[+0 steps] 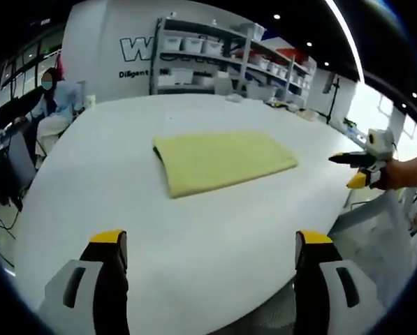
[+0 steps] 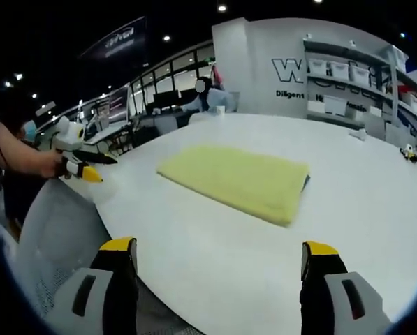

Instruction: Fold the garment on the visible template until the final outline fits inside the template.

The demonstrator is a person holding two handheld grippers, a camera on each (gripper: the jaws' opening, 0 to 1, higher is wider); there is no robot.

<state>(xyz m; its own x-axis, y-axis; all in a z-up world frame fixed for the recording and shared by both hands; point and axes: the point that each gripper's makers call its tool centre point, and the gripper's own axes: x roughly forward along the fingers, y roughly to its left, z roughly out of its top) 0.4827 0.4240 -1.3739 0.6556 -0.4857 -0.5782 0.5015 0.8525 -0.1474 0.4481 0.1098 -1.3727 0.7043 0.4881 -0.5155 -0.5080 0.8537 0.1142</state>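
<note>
I hold both grippers back off the white table (image 1: 215, 244), well apart from the folded yellow garment (image 1: 222, 162) lying flat mid-table ahead of each. My left gripper (image 1: 211, 255) stands wide and empty; my right gripper (image 2: 218, 262) likewise. In the left gripper view the garment's long axis runs across, so neither hand looks clearly nearer. I see dark template edge only at one corner (image 2: 306, 183).

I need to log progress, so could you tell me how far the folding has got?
Done: the yellow fabric garment lies folded into a compact rectangle on the white table. In hand: nothing; the left tongs and right tongs are open, back at the table edge. Left: I cannot make out the template, so the fit is unconfirmed.
</note>
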